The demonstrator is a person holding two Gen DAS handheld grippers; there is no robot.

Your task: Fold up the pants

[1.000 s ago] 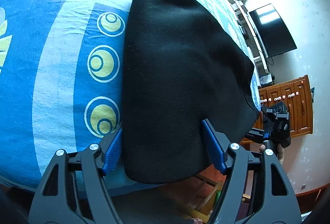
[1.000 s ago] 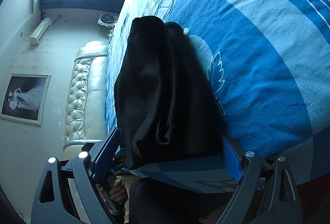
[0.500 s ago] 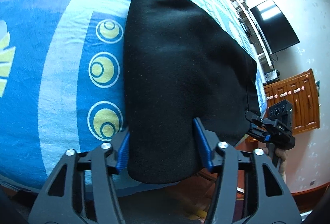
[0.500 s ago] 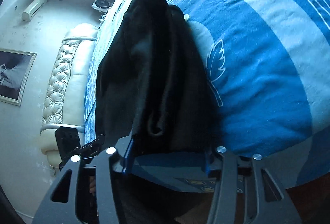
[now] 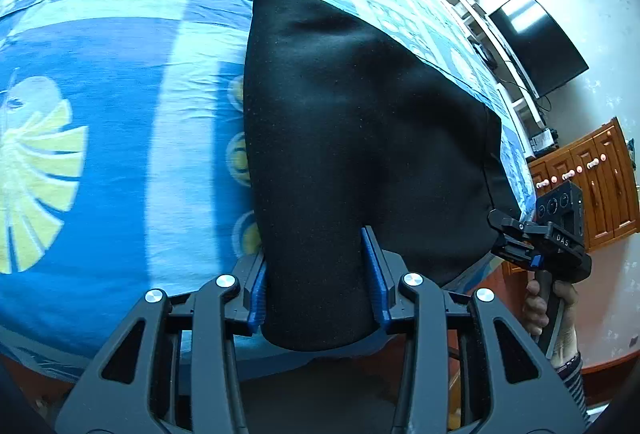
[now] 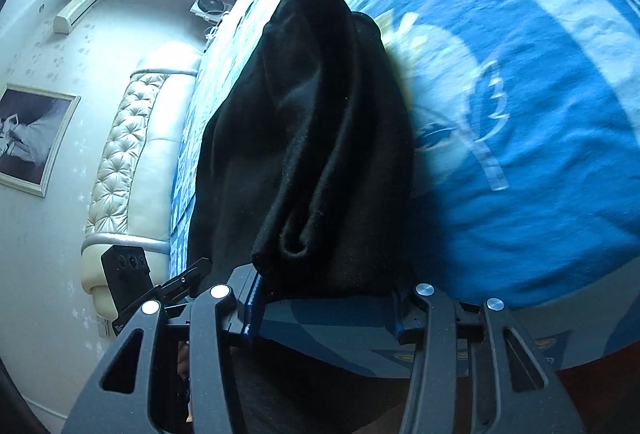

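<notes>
A bedroom, with a bed covered by a blue and light-blue patterned cotton bedsheet (image 5: 120, 138) that fills most of both wrist views. In the left wrist view, a pale yellow fan motif sits at the far left of the sheet, and a column of yellow ring motifs runs just beside the left edge of a pair of black, soft fabric pants (image 5: 344, 138) lying folded on the bed near its front edge. The left gripper (image 5: 318, 290), black with blue finger pads (image 5: 258, 294), has its jaws closed in on the near end of the pants, one pad against each side of the cloth. Farther right, the right gripper (image 5: 516, 238) meets the pants' right corner; its jaws look pinched on the fabric. Behind it are a black flat television (image 5: 536, 50) on a white wall and a brown wooden cabinet (image 5: 600, 186).

In the right wrist view, a cream tufted leather headboard (image 6: 132, 162) and a framed picture (image 6: 28, 138) are at left. The pants (image 6: 312, 154) rise bunched in the centre, their near edge clamped between the right gripper's (image 6: 324, 308) blue pads
</notes>
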